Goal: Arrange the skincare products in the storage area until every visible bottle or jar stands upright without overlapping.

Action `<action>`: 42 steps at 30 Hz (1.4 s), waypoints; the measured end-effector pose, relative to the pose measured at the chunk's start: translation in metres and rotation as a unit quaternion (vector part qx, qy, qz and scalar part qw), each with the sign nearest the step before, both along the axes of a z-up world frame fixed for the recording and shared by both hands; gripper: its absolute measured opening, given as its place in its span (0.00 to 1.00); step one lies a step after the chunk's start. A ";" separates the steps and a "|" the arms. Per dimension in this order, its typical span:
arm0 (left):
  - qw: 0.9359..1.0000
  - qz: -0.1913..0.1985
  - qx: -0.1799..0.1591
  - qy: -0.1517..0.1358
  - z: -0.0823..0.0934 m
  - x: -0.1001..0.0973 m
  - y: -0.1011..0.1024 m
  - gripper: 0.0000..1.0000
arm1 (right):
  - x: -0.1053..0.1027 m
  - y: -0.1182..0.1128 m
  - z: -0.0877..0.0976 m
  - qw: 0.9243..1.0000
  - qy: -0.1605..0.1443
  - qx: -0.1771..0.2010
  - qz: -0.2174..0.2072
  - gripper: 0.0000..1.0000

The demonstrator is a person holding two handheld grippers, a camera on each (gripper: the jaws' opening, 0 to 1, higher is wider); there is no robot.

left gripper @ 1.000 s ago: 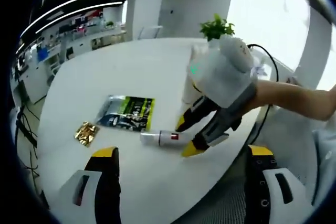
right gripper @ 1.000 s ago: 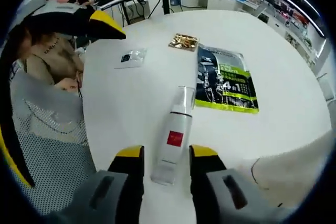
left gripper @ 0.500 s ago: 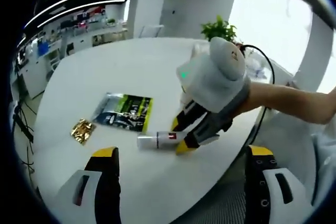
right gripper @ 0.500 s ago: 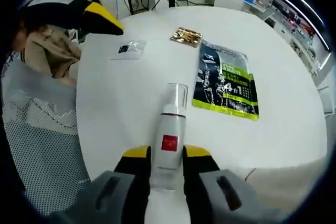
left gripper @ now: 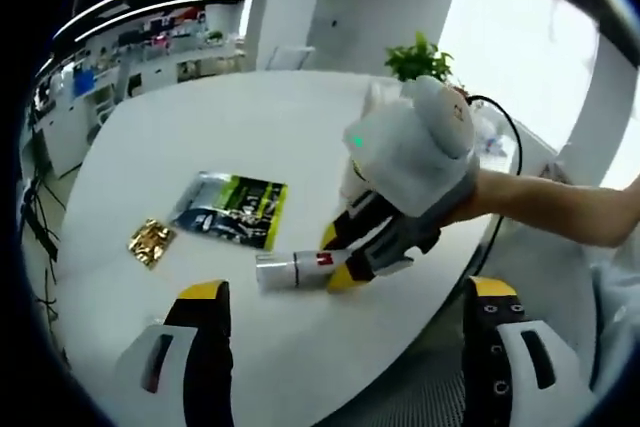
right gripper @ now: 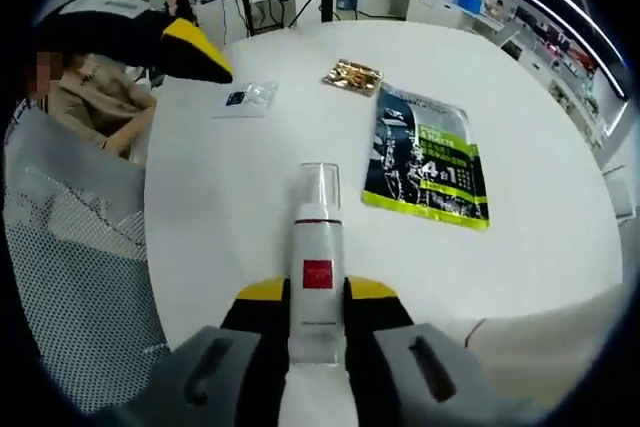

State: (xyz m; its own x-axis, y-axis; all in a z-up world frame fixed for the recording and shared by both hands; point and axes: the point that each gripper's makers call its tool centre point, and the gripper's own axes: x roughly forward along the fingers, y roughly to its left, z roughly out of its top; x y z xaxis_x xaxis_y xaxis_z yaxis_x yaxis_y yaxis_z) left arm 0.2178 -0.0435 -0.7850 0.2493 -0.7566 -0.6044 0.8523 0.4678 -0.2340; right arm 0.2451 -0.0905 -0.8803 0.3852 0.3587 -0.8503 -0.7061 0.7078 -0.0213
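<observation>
A white bottle (right gripper: 316, 282) with a red label and a clear cap lies along my right gripper (right gripper: 316, 293), whose yellow-tipped jaws are shut on its lower body. In the left gripper view the same bottle (left gripper: 296, 269) is level just over the white table (left gripper: 200, 137), cap pointing left, with the right gripper (left gripper: 338, 259) clamped on its other end. My left gripper (left gripper: 348, 292) hangs open near the table's front edge, nothing between its wide-apart jaws. A white upright container (left gripper: 350, 179) stands partly hidden behind the right gripper.
A green and black sachet (right gripper: 428, 169) lies flat right of the bottle, with a gold packet (right gripper: 351, 75) and a small clear bag (right gripper: 245, 100) beyond. A potted plant (left gripper: 418, 55) stands at the far edge. A mesh chair (right gripper: 70, 277) and a seated person are beside the table.
The right jaws have closed from either side onto the bottle's lower body, and the bottle now lines up straight between them. The left gripper has stayed open.
</observation>
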 end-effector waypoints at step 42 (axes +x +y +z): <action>0.960 0.025 -0.229 0.160 0.051 -0.008 -0.095 0.53 | -0.033 -0.041 0.129 0.936 -0.190 0.241 -0.172 0.19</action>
